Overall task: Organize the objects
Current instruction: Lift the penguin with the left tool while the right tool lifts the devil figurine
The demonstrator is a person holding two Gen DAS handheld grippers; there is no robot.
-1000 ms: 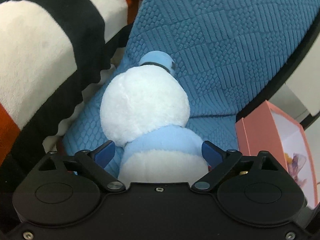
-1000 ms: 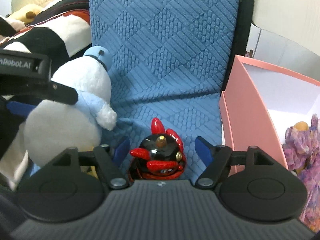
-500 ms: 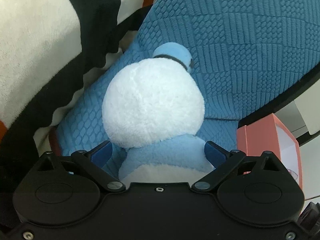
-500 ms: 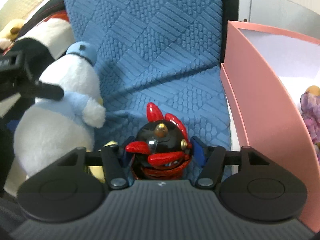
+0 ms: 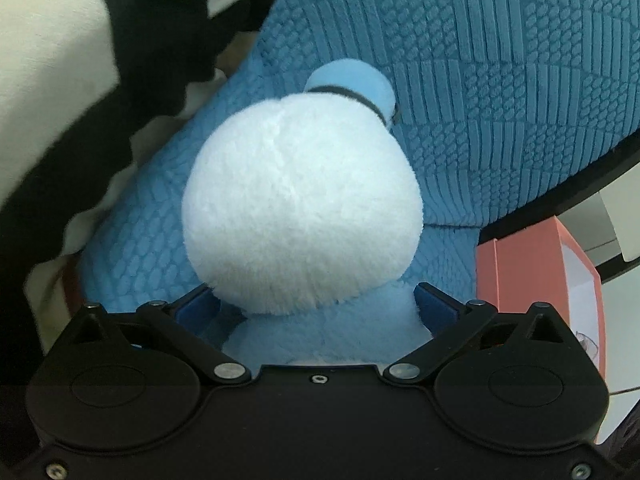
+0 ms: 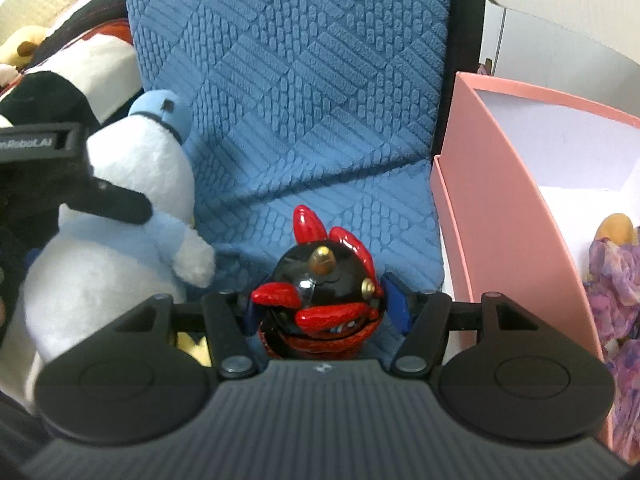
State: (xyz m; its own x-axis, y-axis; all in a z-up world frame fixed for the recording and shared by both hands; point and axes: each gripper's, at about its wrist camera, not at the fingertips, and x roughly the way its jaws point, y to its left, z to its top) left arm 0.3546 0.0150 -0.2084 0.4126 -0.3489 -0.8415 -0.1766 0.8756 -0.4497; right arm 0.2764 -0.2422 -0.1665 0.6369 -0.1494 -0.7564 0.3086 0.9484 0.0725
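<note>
The right gripper (image 6: 326,312) clenches a black-and-red figurine (image 6: 324,292) between its blue pads, over the blue cushion (image 6: 300,100). The left gripper (image 5: 316,306) squeezes the plush snowman (image 5: 300,216) at its light-blue scarf. Further right stands the pink box (image 6: 500,220).

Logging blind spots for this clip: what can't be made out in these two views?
- Left wrist: snowman plush face turned away; lower body hidden behind the left claw.
- Right wrist: red-and-black figurine base hidden by the right claw.
- Right wrist: pink box contents cut off by the frame edge.
</note>
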